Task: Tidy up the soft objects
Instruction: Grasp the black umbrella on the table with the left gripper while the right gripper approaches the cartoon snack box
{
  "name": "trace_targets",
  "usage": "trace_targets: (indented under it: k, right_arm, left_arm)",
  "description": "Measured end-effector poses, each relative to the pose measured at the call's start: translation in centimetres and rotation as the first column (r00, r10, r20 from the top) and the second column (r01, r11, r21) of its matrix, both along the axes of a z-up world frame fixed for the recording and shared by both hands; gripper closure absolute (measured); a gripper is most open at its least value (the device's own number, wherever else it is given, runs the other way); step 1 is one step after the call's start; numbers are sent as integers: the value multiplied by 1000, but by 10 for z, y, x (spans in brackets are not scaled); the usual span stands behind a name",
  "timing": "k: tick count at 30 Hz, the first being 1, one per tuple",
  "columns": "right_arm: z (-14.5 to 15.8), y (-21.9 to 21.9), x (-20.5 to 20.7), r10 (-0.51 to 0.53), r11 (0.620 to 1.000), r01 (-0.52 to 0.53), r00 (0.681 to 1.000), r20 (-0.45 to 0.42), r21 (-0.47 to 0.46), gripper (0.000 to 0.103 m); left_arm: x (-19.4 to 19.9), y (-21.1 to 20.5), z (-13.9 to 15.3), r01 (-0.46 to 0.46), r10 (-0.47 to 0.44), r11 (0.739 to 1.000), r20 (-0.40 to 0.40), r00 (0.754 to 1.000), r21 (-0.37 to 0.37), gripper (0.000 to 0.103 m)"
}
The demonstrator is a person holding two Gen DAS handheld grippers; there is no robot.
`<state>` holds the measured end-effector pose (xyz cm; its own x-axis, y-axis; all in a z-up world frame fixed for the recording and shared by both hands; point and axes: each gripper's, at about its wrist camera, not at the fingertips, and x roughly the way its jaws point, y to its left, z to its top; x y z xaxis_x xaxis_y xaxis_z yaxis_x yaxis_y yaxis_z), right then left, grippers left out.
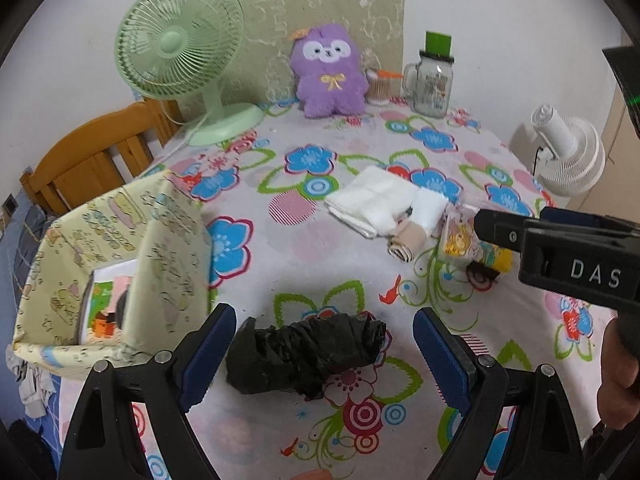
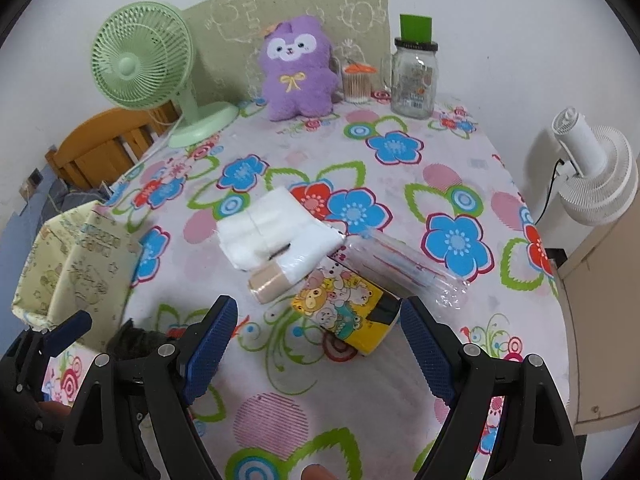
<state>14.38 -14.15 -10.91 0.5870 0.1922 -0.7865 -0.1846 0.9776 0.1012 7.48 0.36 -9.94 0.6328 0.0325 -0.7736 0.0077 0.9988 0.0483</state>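
The left tongs (image 1: pixel 320 354) stand wide open over the table (image 1: pixel 280 240), and a crumpled black plastic bag roll (image 1: pixel 306 354) lies on the cloth between the two blue pads, touching neither of them; its long axis runs across the gap, from one pad toward the other, a little higher at the right end. To the left of these tongs, at the table edge, sits a pale yellow fabric storage bin (image 1: pixel 112 264) with a cartoon print; inside it a flat white item with a colourful printed picture (image 1: pixel 106 304) leans against the wall. The right tongs (image 2: pixel 320 350) are also wide open and grip nothing. Just ahead of them, between the pad tips, lies a yellow tissue pack with cartoon bears (image 2: pixel 352 312), with its long axis slanted from upper left to lower right. Beyond it are a beige roll (image 2: pixel 268 282), a stack of folded white cloths (image 2: pixel 272 232) and a clear plastic packet (image 2: pixel 404 268), all close together. Far ahead of both tongs, against the wall, stand a green desk fan (image 1: pixel 180 40), a purple plush toy (image 1: pixel 328 72) and a glass jar mug (image 1: pixel 430 80) with a green piece on its lid; a small tub of cotton swabs (image 2: pixel 356 84) stands between the plush toy and the mug.
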Motion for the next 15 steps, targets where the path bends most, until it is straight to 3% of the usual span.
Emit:
trace_targets:
  k: [7,15]
  right_arm:
    - [-23,-4,17,-21,1000,21,999,-47,-17,17]
    - [-44,-2,30,-66,986,58,997,-47,-154,17]
  left_arm:
    - [15,-3,-23,15,-14,999,-47,999,32,11]
    - [29,-3,-46,31,-27,999,-109,994,35,11]
